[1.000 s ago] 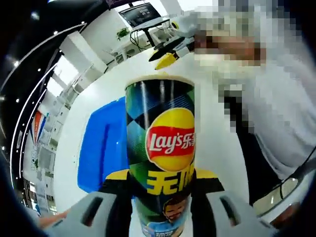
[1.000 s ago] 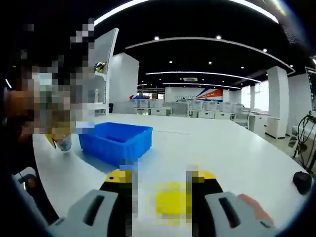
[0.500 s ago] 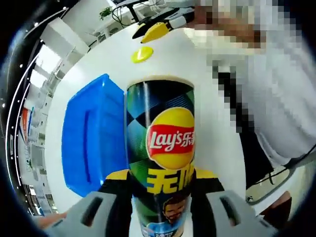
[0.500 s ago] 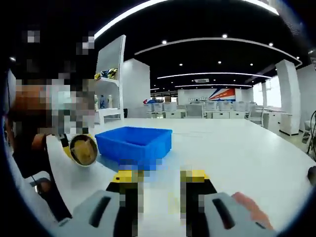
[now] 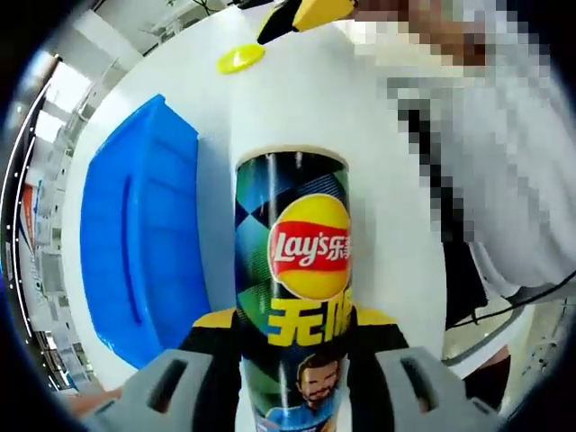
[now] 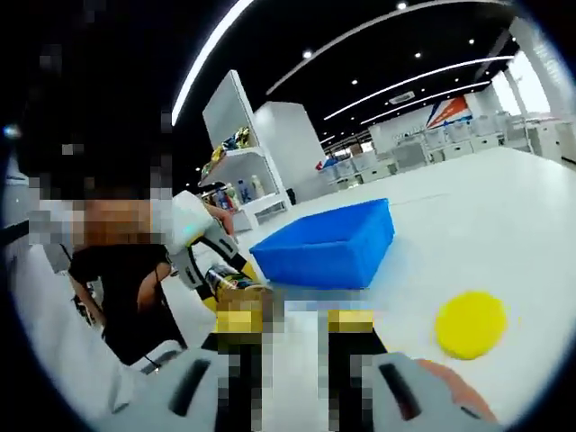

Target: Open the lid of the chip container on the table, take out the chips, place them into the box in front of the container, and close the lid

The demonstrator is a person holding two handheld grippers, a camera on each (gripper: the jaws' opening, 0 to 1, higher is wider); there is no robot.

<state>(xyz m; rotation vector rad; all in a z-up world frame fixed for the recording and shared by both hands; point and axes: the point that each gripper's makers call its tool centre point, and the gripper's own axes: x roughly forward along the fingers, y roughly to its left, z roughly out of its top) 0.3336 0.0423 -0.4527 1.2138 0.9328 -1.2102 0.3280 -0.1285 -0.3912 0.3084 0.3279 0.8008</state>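
Since a second ago, the yellow lid (image 6: 470, 324) has come to lie on the white desk (image 6: 450, 225), and the right gripper (image 6: 293, 321) has released it; its jaws are parted with nothing between them. Left gripper (image 5: 292, 346) pinches the open chip container (image 5: 295, 270), tilted beside the blue box (image 5: 135, 252). Shelves and ceiling lights line the room behind.

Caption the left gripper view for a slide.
Left gripper holds the opened chip can beside the blue box; yellow lid lies on the table.
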